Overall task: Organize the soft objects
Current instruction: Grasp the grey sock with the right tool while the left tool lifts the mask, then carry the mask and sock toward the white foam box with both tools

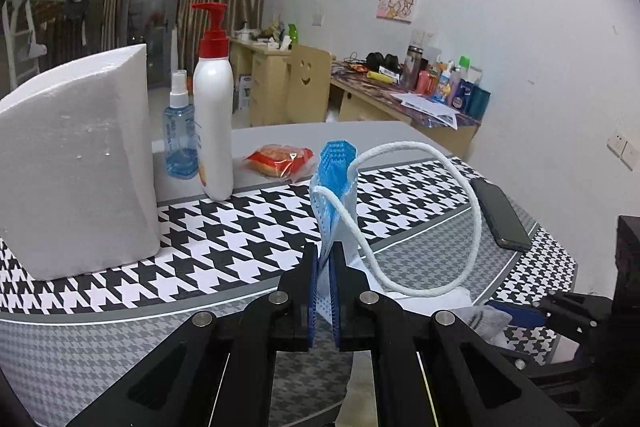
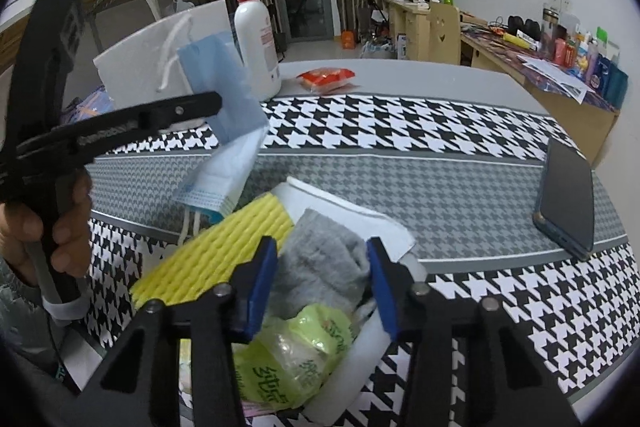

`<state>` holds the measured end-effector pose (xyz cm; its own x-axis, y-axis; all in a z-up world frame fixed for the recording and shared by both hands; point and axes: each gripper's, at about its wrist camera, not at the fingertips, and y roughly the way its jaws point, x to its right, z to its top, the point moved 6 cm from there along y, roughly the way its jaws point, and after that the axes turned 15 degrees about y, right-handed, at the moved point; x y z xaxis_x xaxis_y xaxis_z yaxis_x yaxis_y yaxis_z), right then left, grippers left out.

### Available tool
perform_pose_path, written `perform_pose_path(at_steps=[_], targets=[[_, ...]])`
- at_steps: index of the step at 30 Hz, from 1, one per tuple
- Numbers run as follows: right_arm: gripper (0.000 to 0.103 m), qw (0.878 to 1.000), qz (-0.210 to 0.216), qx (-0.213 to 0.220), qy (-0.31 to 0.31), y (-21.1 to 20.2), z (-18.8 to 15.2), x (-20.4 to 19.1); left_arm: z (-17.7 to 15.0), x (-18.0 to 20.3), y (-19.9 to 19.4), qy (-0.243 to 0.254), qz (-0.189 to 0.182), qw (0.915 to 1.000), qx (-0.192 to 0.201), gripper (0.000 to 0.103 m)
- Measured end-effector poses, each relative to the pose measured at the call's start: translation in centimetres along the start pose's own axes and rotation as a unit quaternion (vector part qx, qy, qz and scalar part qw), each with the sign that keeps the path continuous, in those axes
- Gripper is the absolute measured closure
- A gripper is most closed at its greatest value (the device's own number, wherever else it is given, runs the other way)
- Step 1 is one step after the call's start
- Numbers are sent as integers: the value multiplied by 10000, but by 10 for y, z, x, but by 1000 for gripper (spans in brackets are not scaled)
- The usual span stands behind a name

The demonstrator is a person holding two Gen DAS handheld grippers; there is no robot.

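My left gripper (image 1: 324, 257) is shut on a blue face mask (image 1: 334, 183), which stands up between its pads with a white ear loop (image 1: 460, 187) arching to the right. In the right wrist view the same mask (image 2: 224, 99) hangs folded from the left gripper (image 2: 214, 103), held by a hand. My right gripper (image 2: 321, 245) has its blue pads against both sides of a bunched grey sock (image 2: 320, 267). The sock lies in a white container (image 2: 360, 219) with a yellow sponge cloth (image 2: 216, 255) and a green tissue packet (image 2: 296, 351).
On the houndstooth tablecloth (image 1: 240, 227) stand a white foam block (image 1: 76, 163), a white pump bottle (image 1: 214, 123) and a blue spray bottle (image 1: 180, 139). A red snack packet (image 1: 280, 159) lies behind. A dark phone (image 1: 500, 215) rests at the right edge.
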<state>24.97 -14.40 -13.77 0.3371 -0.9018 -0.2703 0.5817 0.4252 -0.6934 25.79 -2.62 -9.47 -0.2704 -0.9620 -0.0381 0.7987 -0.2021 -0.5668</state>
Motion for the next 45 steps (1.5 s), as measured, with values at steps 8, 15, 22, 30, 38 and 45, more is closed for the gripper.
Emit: perform_pose_path(at_steps=[8,15,22,30,38,45], targets=[[90,10000,-43,64,-15,-6,5,-5,-1,3,-10,48,-29,9999,109,97],[91,9988,-30,475,102,-30,19,-11,5,-1,-38,-27,-37,9991,423,97],[91,9961,-143,874,39,-49,27,-22,10,-5,-65,-14,23,9978,660,97],[91,9933,-403,1083,74,-64,28,-22,11,-9,-90,76,298,9963,809,97],[91,9899,-333,1349,284,-84,32,-26,8,-9,-104,158,374,9954,864,97],[91,9896,-193,1398,289,-88,31,-36,7,-11,-117,226,529,9945,879,97]])
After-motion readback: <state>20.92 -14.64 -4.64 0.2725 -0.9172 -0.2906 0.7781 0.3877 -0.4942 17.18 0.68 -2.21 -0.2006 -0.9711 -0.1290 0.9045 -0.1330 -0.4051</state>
